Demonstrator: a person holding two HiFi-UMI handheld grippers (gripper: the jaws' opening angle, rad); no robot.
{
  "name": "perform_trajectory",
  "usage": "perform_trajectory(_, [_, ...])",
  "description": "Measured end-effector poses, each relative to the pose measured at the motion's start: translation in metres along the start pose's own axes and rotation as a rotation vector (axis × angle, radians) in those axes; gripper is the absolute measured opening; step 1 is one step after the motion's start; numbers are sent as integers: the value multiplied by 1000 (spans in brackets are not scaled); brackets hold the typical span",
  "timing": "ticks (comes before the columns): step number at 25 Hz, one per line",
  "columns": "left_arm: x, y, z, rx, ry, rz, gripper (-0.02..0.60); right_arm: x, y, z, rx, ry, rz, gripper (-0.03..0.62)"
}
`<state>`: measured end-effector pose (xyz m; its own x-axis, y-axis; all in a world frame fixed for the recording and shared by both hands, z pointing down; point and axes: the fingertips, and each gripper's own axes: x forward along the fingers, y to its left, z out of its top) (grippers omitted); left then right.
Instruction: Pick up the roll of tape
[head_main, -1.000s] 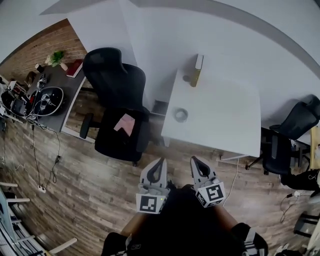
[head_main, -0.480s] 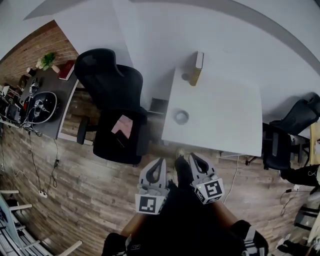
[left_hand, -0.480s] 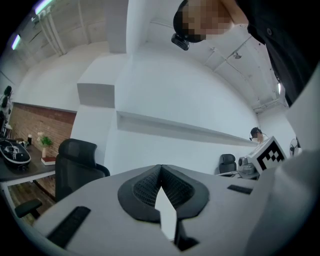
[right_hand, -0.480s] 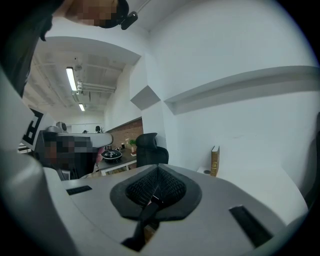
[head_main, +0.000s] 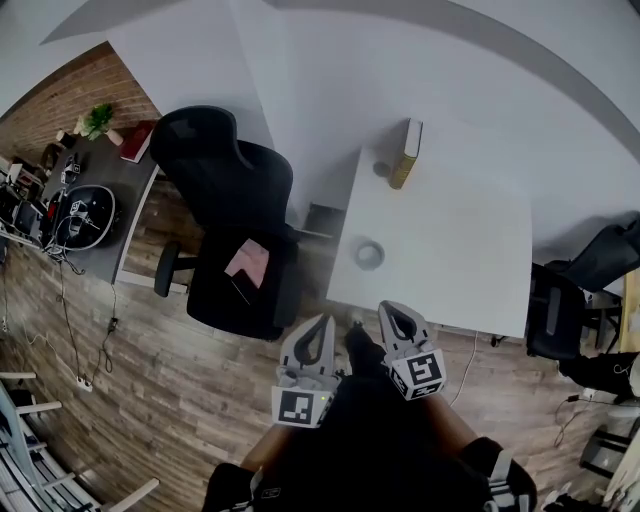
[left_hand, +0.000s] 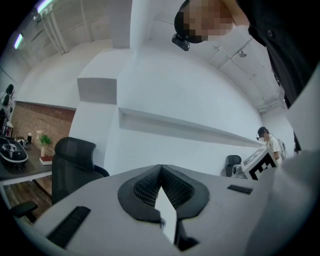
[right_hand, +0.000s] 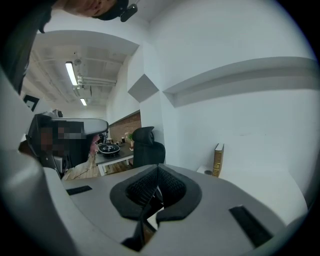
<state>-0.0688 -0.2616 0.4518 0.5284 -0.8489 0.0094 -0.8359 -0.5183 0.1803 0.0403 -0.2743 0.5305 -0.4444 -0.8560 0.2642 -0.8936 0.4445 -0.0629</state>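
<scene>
The roll of tape (head_main: 369, 254), a small grey ring, lies flat near the left edge of the white table (head_main: 450, 250) in the head view. Both grippers hang low over the wooden floor, short of the table's near edge. My left gripper (head_main: 321, 324) is shut and holds nothing, and so is my right gripper (head_main: 389, 310). In the left gripper view the jaws (left_hand: 161, 168) meet at their tips; in the right gripper view (right_hand: 158, 168) they do the same. Neither gripper view shows the tape.
A book (head_main: 405, 153) stands at the table's far edge with a small dark object (head_main: 381, 169) beside it. A black office chair (head_main: 235, 220) with a pink item (head_main: 247, 263) on its seat stands left of the table. A cluttered grey desk (head_main: 100, 205) is far left, another chair (head_main: 555, 310) right.
The table and tape have drawn slightly closer to the grippers. A dark shoe now shows between them. Both grippers stay shut.
</scene>
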Motion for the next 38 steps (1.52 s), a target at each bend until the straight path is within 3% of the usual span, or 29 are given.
perform_trajectory(5, [38,11,5,-5,-5,6,17,39,-29,-13,-38,76,21,12])
perform_trajectory(11, [70,24,1,-15,13,45,17,85,-48,-50,-111,247,118,14])
perform_trajectory(19, [102,40,-6,-9,54,85,17,132,-64,-138,-307,560,266,46])
perform_trajectory(24, [119,44,-10,-5,67,94,17,149,-80,-200,-527,728,316,66])
perform_trajectory(29, [131,46,-13,-20,83,101,17,158,-85,-241,-668,811,375,73])
perform_trajectory(38, [145,55,-21,-31,105,126,17,174,-93,-276,-715,874,411,94])
